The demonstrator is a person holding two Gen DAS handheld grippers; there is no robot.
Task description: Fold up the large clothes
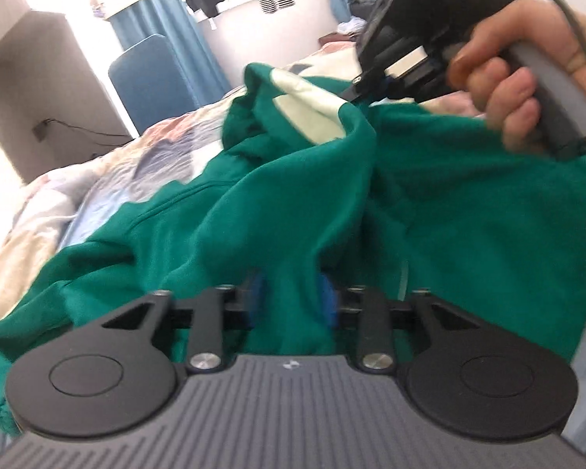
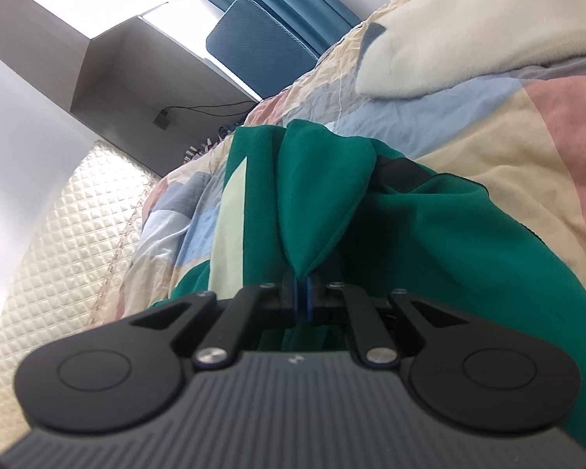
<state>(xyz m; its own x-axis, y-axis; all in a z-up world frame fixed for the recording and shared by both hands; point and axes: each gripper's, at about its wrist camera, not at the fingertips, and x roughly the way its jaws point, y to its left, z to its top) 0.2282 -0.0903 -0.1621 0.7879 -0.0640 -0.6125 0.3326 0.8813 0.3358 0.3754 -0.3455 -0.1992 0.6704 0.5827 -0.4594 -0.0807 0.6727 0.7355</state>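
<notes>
Left wrist view: the left hand-held gripper [image 1: 291,301] has its blue pads a little apart with a bunch of the green garment [image 1: 449,215] between them; whether they press the cloth I cannot tell. Beyond it the garment lies rumpled across the bed [image 1: 109,172], a pale panel showing at its far fold. Farther right, a hand [image 1: 504,82] holds the right hand-held gripper [image 1: 355,92], its tip at a raised fold. Right wrist view: the right gripper's jaws are clamped tight on a fold of the green cloth. Behind stand a blue chair [image 2: 254,35] and a desk [image 2: 136,58].
</notes>
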